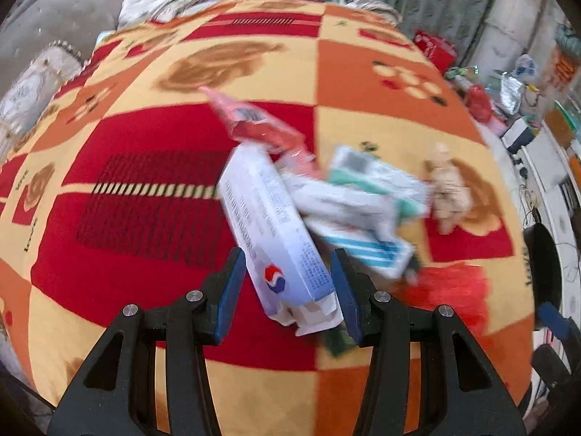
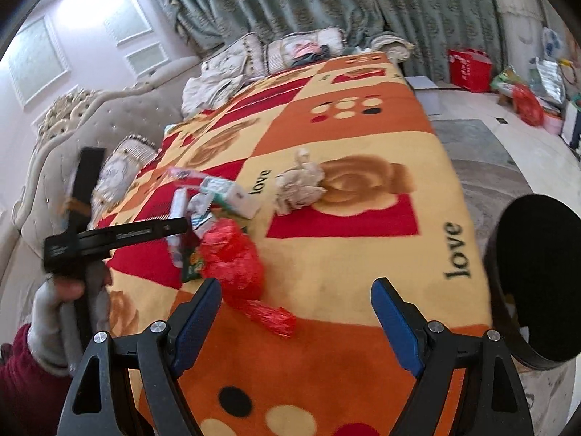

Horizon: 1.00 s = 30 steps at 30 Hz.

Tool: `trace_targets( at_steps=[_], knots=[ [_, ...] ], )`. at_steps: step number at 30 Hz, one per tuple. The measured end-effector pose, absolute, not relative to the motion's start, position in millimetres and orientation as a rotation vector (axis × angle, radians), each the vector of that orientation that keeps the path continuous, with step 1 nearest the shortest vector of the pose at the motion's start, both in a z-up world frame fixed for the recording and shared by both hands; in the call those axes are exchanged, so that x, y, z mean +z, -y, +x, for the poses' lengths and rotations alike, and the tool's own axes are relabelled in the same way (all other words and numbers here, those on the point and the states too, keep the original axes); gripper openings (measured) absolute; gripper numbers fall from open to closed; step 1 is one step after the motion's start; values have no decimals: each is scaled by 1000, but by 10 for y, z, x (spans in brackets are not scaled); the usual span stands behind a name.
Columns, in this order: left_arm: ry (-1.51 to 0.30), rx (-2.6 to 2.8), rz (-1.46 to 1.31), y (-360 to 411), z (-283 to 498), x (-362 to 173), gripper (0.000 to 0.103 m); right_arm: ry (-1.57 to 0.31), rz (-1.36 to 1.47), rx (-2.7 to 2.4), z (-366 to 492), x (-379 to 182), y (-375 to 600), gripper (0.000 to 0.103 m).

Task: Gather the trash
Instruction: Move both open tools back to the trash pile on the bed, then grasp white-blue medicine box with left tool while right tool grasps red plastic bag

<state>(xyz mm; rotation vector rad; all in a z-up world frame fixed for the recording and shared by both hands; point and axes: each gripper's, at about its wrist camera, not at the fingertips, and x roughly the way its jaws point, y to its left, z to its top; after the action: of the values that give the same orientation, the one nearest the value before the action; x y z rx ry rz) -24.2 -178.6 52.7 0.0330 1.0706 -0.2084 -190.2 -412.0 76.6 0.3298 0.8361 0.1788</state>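
Observation:
A pile of trash lies on the patterned bedspread (image 1: 145, 138). In the left wrist view a white carton with a red and blue logo (image 1: 270, 232) lies between the open fingers of my left gripper (image 1: 288, 287), untouched by the pads as far as I can see. Behind it are a pink wrapper (image 1: 254, 123), white and teal boxes (image 1: 366, 200) and crumpled tissue (image 1: 448, 189). In the right wrist view my right gripper (image 2: 296, 312) is open and empty above the bedspread (image 2: 363, 254), next to a red plastic bag (image 2: 232, 261). The tissue (image 2: 299, 181) lies farther off.
A black round bin (image 2: 537, 279) stands at the bed's right edge; it also shows in the left wrist view (image 1: 543, 265). Pillows (image 2: 232, 61) and a padded headboard (image 2: 72, 116) lie beyond. A red bag (image 2: 468, 69) and clutter sit on the floor.

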Motion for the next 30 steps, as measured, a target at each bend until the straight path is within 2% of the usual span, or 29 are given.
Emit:
trace_targets(
  at_steps=[3, 8, 13, 17, 25, 26, 29, 30],
  knots=[
    [-1067, -245, -64, 1489, -243, 548, 49, -852, 309, 207, -1817, 748, 3989, 83],
    [-1062, -144, -16, 1129, -322, 595, 49, -886, 277, 268, -1617, 653, 3738, 83],
    [-1096, -144, -136, 748, -323, 549, 49, -902, 250, 301, -1464, 576, 3575, 83],
    [-1083, -182, -236, 731, -279, 551, 49, -908, 225, 309, -1344, 518, 3497, 83],
    [-1099, -134, -246, 1033, -33, 314, 50, -896, 198, 328, -1228, 384, 3444, 82],
    [-1080, -120, -233, 1059, -25, 306, 50, -892, 199, 331, -1226, 366, 3441, 80],
    [-1053, -86, -150, 1192, 1, 291, 53, -897, 187, 326, -1202, 302, 3422, 62],
    [-1046, -82, -118, 1218, 7, 276, 53, -901, 189, 326, -1194, 274, 3418, 52]
  ],
)
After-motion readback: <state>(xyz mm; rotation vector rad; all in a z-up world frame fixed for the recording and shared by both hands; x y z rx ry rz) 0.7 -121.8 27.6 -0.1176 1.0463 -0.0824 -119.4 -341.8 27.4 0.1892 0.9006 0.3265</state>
